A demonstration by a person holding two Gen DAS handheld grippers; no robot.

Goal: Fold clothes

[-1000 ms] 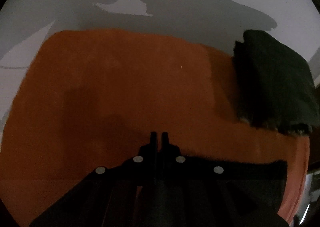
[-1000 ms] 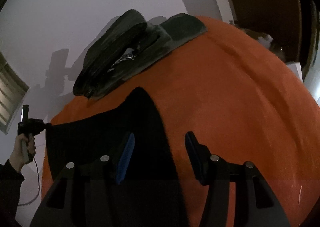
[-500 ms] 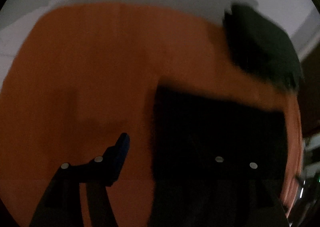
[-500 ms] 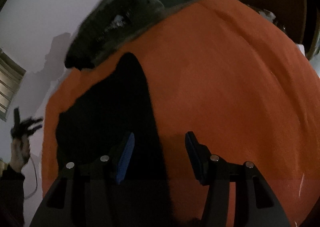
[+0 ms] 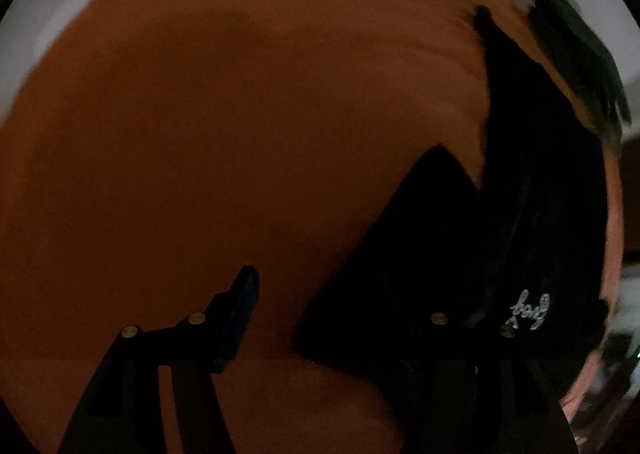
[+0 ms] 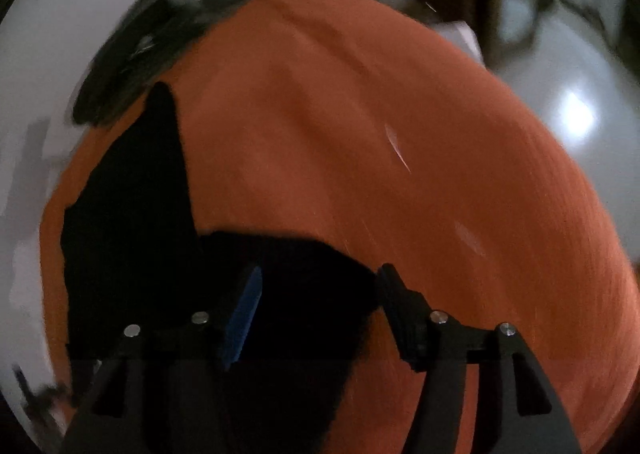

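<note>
1. The left gripper (image 5: 340, 306) has its fingers spread wide with nothing between them. Its blue-padded left finger (image 5: 242, 304) stands over the orange blanket (image 5: 240, 134); the right finger is lost against dark cloth.
2. A black garment (image 5: 460, 254) lies on the orange blanket to the right in the left wrist view, one pointed corner reaching up and another toward the far edge. Small white script lettering (image 5: 530, 310) shows on it near the lower right.
3. The right gripper (image 6: 320, 294) is also spread apart and grips nothing. Its blue pad (image 6: 244, 314) hangs over the black garment (image 6: 132, 222), and the other finger sits near the cloth's edge.
4. A pile of dark folded clothes (image 6: 152, 46) rests at the blanket's far corner, just beyond the garment's tip; it is blurred.
5. The blanket lies on a white surface (image 6: 60, 14).
</note>
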